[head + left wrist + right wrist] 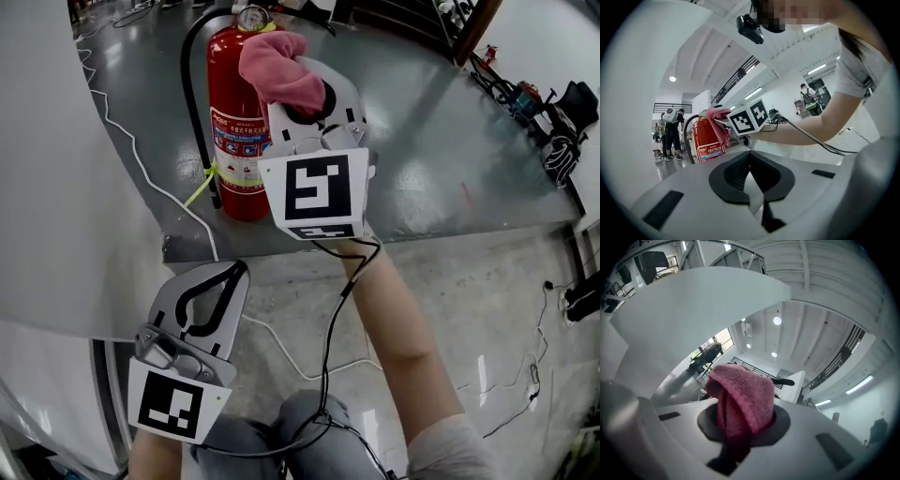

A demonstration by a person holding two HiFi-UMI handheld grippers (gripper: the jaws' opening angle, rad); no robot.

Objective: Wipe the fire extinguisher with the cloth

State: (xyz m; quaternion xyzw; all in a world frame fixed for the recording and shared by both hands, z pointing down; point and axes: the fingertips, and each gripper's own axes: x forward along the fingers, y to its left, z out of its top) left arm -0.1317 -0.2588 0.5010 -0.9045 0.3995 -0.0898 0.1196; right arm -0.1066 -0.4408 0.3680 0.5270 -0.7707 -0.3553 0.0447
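The right gripper [305,94], clamped on the pink cloth [279,67], holds it at the fire extinguisher's [234,150] top. Wiping likely calls for downward strokes next. The left gripper [214,292] is closed and empty.

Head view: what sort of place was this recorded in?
Likely an industrial hall or workshop: glossy concrete floor, loose cables across it, high ceiling with strip lights.
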